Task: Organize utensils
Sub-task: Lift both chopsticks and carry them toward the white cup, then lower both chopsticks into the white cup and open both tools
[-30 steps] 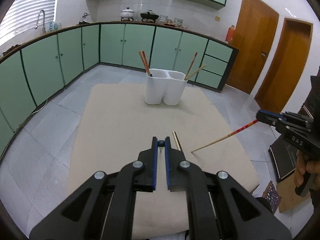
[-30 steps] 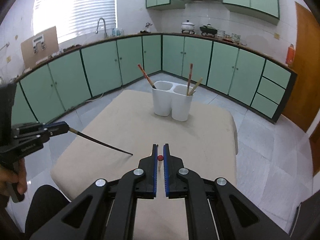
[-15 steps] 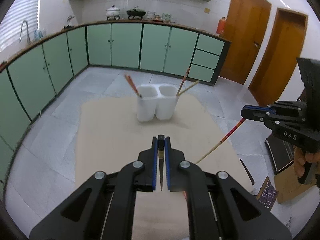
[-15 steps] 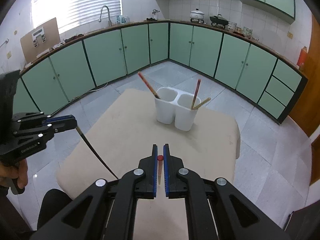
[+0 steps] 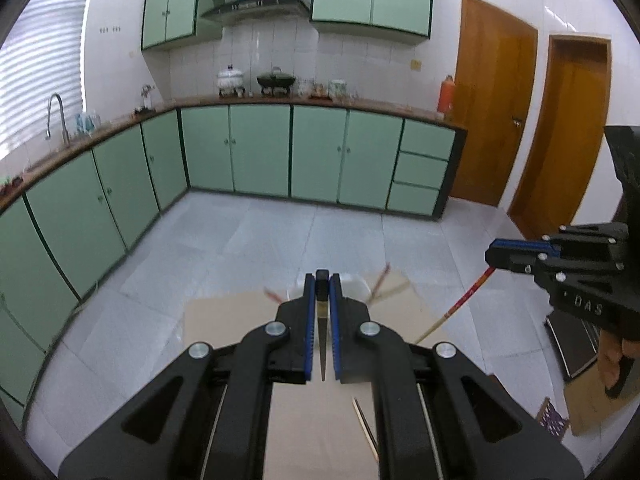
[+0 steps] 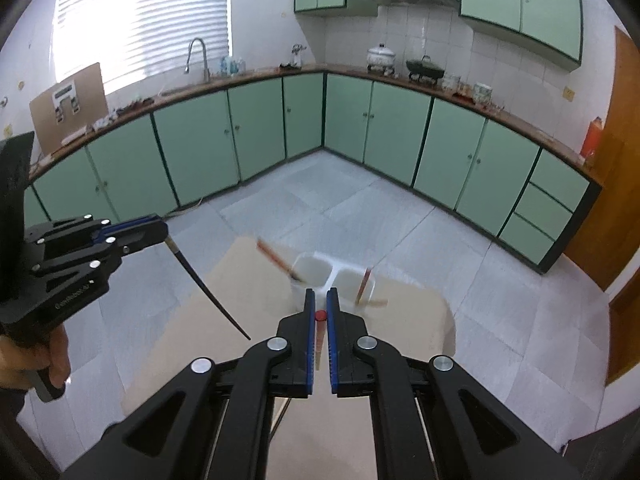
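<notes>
Above the table [image 6: 420, 320], the left gripper [image 5: 322, 284] clamps a black chopstick [image 6: 208, 288]; the right gripper [image 6: 320, 300] clamps a red-tipped chopstick [image 5: 460, 304], near the holder [image 6: 332, 272].

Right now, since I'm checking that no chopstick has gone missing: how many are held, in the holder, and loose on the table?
Held, dark chopstick in left tongs: 1
Held, red-tipped chopstick in right tongs: 1
Standing chopsticks in white holder: 3
Loose chopstick on table: 1
Total: 6
</notes>
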Tool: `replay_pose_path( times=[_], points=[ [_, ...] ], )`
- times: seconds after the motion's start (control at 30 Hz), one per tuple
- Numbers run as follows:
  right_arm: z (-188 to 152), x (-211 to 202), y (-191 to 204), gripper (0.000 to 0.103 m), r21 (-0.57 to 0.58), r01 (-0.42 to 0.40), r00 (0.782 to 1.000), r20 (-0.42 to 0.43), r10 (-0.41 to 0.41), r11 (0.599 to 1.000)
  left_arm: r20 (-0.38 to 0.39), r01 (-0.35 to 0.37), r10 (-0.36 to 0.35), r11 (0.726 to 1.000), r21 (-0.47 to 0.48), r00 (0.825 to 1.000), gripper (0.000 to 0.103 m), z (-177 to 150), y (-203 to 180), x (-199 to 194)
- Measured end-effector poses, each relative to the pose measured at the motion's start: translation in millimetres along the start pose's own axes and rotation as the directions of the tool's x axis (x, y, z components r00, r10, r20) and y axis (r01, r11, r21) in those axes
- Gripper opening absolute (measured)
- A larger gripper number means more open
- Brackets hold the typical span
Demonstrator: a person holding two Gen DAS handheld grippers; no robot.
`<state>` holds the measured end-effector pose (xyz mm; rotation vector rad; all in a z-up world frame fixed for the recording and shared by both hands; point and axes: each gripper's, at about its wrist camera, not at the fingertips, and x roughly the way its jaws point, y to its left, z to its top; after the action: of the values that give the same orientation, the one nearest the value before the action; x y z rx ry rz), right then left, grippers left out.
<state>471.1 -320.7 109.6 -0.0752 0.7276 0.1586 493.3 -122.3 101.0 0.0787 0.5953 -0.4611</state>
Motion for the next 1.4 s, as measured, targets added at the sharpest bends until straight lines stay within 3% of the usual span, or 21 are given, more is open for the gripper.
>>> replay_pose_path(
  times=[0.17, 0.4, 0.6, 0.9, 0.97, 1.0, 1.03, 1.13, 1.23, 1.4],
  points=[
    [34, 14, -4, 0.005, 0.018, 0.014, 0.999, 0.029, -0.014, 1.000, 0.037, -0.033, 0.034, 0.999, -0.016, 0.999, 0.006, 39, -4, 23],
    [69, 55, -21, 0.005, 0.054, 0.047, 0.997, 0.052, -0.050, 0.997, 0.060, -0.045, 0.049, 0.997, -0.055, 0.997, 0.006, 62, 5, 67],
    [71, 103, -40, 0.005, 0.059, 0.074, 0.996, 0.038, -0.077, 0.995, 0.051, -0.048, 0.051, 0.996, -0.073, 0.997, 0.006, 54, 14, 123],
    [40, 170, -59, 0.006, 0.072, 0.061, 0.997, -0.052, -0.058, 0.995, -0.031, -0.035, 0.033, 0.997, -0.072, 0.999, 0.007, 14, 25, 183],
    [33, 174, -61, 0.008, 0.071, 0.061, 0.997, -0.051, -0.057, 0.996, -0.037, -0.045, 0.042, 0.997, -0.065, 0.998, 0.018, 7, 26, 184],
    [31, 173, -61, 0.008, 0.074, 0.056, 0.998, -0.046, -0.053, 0.996, -0.033, -0.045, 0.043, 0.997, -0.066, 0.999, 0.033, 5, 28, 182],
    [29, 168, -63, 0.009, 0.085, 0.047, 0.998, -0.035, -0.044, 0.995, -0.023, -0.048, 0.047, 0.997, -0.065, 0.999, 0.040, 4, 30, 178],
    [23, 147, -67, 0.010, 0.096, 0.040, 0.999, 0.017, -0.041, 0.995, -0.003, -0.044, 0.044, 0.997, -0.059, 0.999, 0.042, 3, 34, 161],
    [10, 113, -68, 0.011, 0.107, 0.015, 0.996, 0.083, -0.024, 0.994, 0.005, -0.054, 0.055, 0.997, -0.051, 0.998, 0.052, -2, 39, 137],
    [-37, 67, -56, 0.013, 0.100, -0.035, 0.988, 0.156, 0.019, 0.994, 0.035, -0.064, 0.065, 0.997, -0.031, 0.997, 0.060, -22, 44, 90]
  ],
)
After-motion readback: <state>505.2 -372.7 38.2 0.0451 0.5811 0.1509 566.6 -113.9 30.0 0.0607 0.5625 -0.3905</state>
